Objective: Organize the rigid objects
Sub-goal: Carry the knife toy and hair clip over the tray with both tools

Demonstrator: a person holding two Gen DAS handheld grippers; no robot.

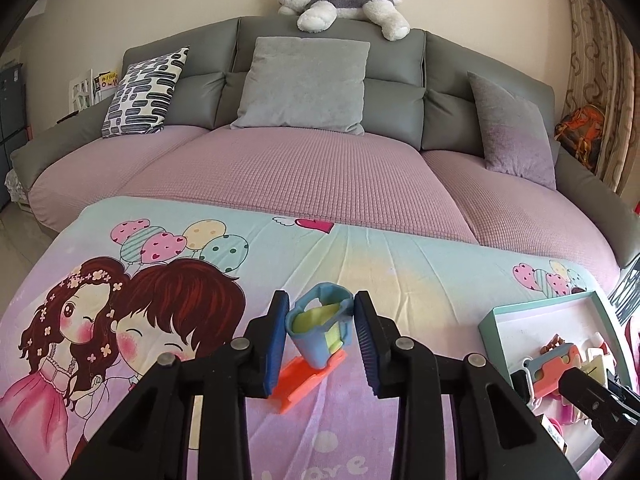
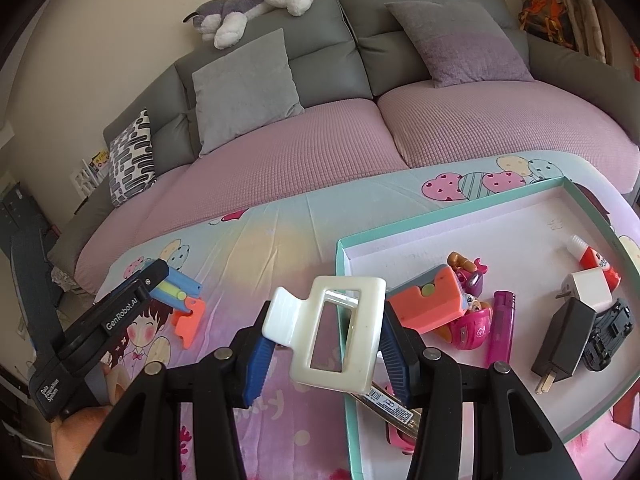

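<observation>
A grey sofa (image 1: 328, 60) with pinkish-purple seat covers fills the back of both views, with a plush husky (image 1: 340, 0) lying along its top and grey and patterned cushions leaning against its backrest. In front of it stands the bench (image 1: 400, 264), spread with a cartoon-printed cloth showing balloons and two children.

At the bench's right end lies a shallow teal-rimmed box (image 2: 448, 212) with a white floor. Inside it are an orange-and-grey toy block (image 2: 430, 300), a pink toy figure (image 2: 472, 326), a magenta lighter (image 2: 500, 328), a black plug adapter (image 2: 564, 340), a black toy car (image 2: 610, 334), a white cube (image 2: 588, 290) and a red-and-white glue tube (image 2: 592, 260).

The left tool (image 1: 322, 332) has its blue pads closed on a small blue toy bucket (image 1: 320, 328) with a yellow-green inside, held tilted above an orange plastic piece (image 1: 308, 380) that lies on the cloth.

The right tool (image 2: 324, 344) grips a white rectangular hair claw clip (image 2: 332, 332) between its blue pads, at the near left corner of the box, over its rim.
</observation>
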